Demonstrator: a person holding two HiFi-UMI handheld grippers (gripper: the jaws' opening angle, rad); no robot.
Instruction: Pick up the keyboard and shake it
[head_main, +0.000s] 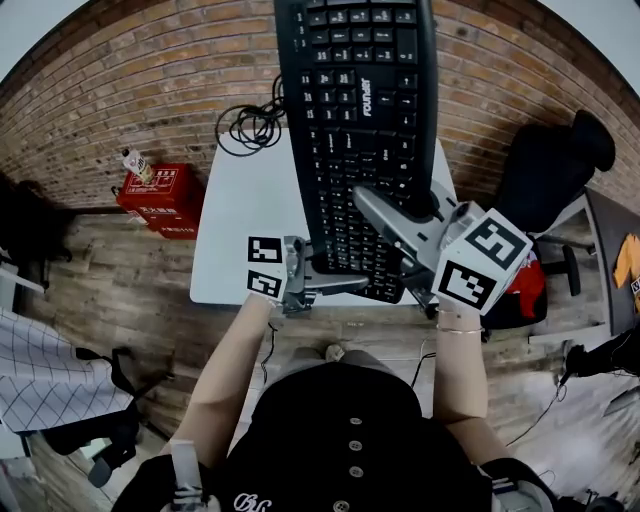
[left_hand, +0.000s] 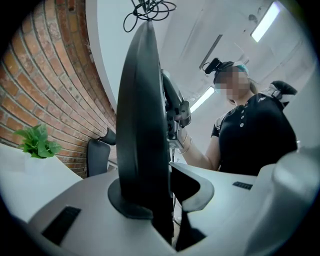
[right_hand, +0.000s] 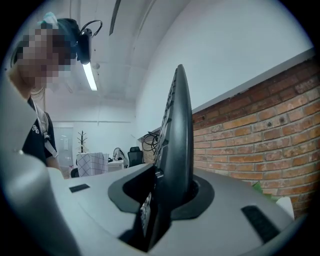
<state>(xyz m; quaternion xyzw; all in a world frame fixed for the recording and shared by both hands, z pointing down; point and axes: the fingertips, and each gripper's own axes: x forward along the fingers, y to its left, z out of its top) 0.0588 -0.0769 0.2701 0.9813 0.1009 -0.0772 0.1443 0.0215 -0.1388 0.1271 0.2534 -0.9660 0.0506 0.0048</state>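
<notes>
Holding the keyboard (head_main: 355, 120) up clear of the bench (head_main: 240, 200), pinching its near end with left tongs (head_main: 335, 285) and right tongs (head_main: 390, 235): pickup looks done, shake apparently left to do.

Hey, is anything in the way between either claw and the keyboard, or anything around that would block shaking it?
Nothing visible does. The left claw and right claw are each clamped on the keyboard at its near end, holding it up over the white table. Only its own cable trails from the far end.
</notes>
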